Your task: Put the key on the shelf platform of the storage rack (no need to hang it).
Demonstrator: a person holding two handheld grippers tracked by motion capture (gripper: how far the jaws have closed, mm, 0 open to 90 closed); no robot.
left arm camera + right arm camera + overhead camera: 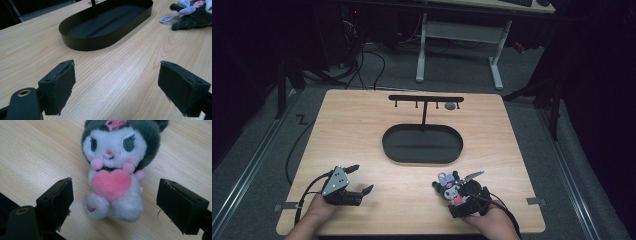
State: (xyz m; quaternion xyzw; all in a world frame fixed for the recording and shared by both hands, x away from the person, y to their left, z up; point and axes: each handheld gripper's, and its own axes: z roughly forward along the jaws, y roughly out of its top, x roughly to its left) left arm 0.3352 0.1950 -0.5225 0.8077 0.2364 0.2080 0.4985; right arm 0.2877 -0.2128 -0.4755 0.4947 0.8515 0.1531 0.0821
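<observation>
A small plush toy (115,170) with a dark grey hood, white face and pink heart lies on its back on the wooden table (362,130), near the front right. A lavender loop (170,18) sticks out from its head. My right gripper (115,192) is open, with one jaw on each side of the toy's body and neither touching it. In the high view the plush toy (449,190) lies between the jaws of the right gripper (458,181). At the front left, my left gripper (361,179) is open over bare wood with nothing between its jaws (120,75).
A black oval tray (388,145) sits mid-table, with a black T-shaped hook rack (426,99) rising from its far side. From the left gripper the tray (82,42) lies ahead and the toy (195,15) far right. White desk legs (497,65) and cables stand beyond the table.
</observation>
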